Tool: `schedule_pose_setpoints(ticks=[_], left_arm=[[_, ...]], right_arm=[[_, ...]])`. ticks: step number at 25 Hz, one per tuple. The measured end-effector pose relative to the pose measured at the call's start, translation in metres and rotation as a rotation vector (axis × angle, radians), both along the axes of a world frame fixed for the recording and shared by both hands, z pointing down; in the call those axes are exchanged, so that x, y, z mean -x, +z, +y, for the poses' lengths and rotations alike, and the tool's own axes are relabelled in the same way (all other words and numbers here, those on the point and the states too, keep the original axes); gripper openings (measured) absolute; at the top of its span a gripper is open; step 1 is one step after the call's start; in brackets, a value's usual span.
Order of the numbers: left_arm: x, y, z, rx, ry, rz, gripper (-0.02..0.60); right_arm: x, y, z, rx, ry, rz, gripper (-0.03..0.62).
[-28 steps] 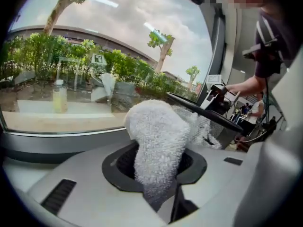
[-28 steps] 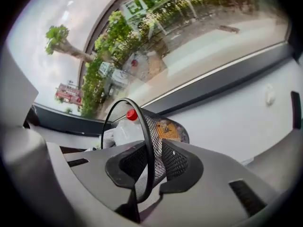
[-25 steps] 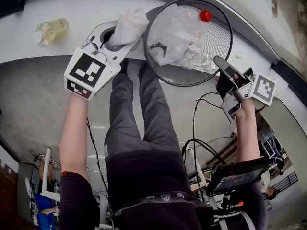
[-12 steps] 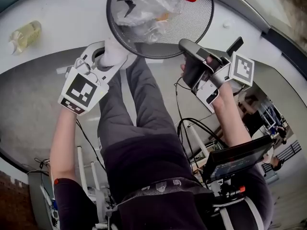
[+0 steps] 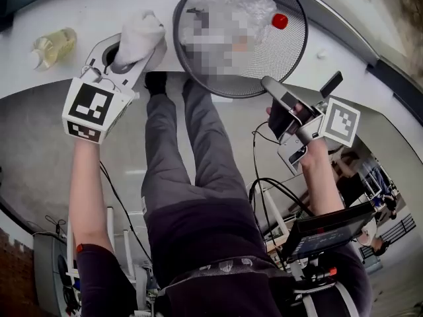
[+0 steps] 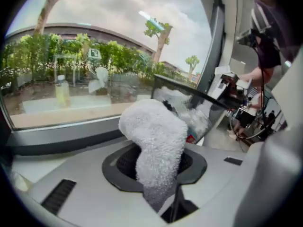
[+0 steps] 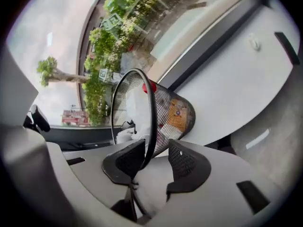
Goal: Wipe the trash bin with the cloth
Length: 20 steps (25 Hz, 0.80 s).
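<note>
The black mesh trash bin (image 5: 291, 51) sits tilted at the top of the head view, with clear plastic and a red-capped bottle (image 5: 281, 21) inside. My left gripper (image 5: 132, 50) is shut on a white fluffy cloth (image 5: 140, 35), just left of the bin's rim and close against it. In the left gripper view the cloth (image 6: 154, 131) bulges up out of the left gripper (image 6: 158, 167). My right gripper (image 5: 281, 94) is at the bin's lower right rim. In the right gripper view the bin's rim (image 7: 150, 122) runs between the jaws of the right gripper (image 7: 154, 161), which are opening; the rim lies by the left pad, clear of the right pad.
A curved white ledge (image 5: 79, 8) carries the bin and a bottle of yellowish liquid (image 5: 49, 45) at the far left. The person's legs (image 5: 198, 150) stand below. Cables (image 5: 261, 183) and a screen (image 5: 324, 233) are at the lower right.
The cloth in my left gripper has moved along the bin's left rim, from under it to beside it. My right gripper stays at the lower right rim.
</note>
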<state>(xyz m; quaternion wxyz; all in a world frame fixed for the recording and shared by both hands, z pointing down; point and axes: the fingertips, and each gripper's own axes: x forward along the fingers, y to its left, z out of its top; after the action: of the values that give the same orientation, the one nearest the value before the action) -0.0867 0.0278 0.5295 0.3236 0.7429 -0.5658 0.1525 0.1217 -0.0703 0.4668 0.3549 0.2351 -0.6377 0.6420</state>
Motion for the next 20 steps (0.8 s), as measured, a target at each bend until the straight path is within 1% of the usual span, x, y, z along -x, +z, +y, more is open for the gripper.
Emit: schedule_pose_setpoints(ticks=[1,3,4,5,6,8,10,13,15,17,20], left_arm=[[0.018,-0.009,-0.010,-0.031,-0.033,-0.009,0.118],[0.042,-0.024,-0.027,-0.082,-0.061,-0.038,0.118],[0.049,-0.028,-0.034,-0.098,-0.062,-0.052,0.118],[0.052,-0.031,-0.039,-0.109,-0.057,-0.061,0.118],[0.051,-0.033,-0.044,-0.118,-0.049,-0.065,0.118],[0.041,-0.035,-0.051,-0.127,-0.021,-0.059,0.118],[0.026,-0.034,-0.052,-0.119,0.011,-0.040,0.118],[0.006,-0.030,-0.038,-0.091,0.047,-0.020,0.118],[-0.003,-0.027,-0.024,-0.075,0.053,-0.010,0.118],[-0.007,-0.022,-0.011,-0.053,0.049,0.007,0.118],[-0.009,-0.011,0.005,-0.008,0.027,0.049,0.118]], right_arm=[[-0.003,-0.002,-0.010,-0.058,-0.046,0.028,0.133],[-0.007,-0.004,-0.036,-0.168,-0.104,0.081,0.132],[-0.008,-0.004,-0.048,-0.203,-0.118,0.097,0.132],[-0.007,-0.003,-0.058,-0.212,-0.131,0.099,0.132],[-0.005,-0.001,-0.064,-0.193,-0.139,0.084,0.132],[0.003,0.003,-0.064,-0.103,-0.116,0.019,0.127],[0.009,0.002,-0.061,-0.031,-0.034,-0.029,0.104],[0.006,0.002,-0.049,0.029,0.096,-0.041,0.104],[0.005,0.003,-0.027,0.107,0.166,-0.055,0.104],[0.009,0.001,-0.003,0.183,0.205,-0.080,0.104],[0.022,0.000,0.019,0.244,0.237,-0.123,0.103]])
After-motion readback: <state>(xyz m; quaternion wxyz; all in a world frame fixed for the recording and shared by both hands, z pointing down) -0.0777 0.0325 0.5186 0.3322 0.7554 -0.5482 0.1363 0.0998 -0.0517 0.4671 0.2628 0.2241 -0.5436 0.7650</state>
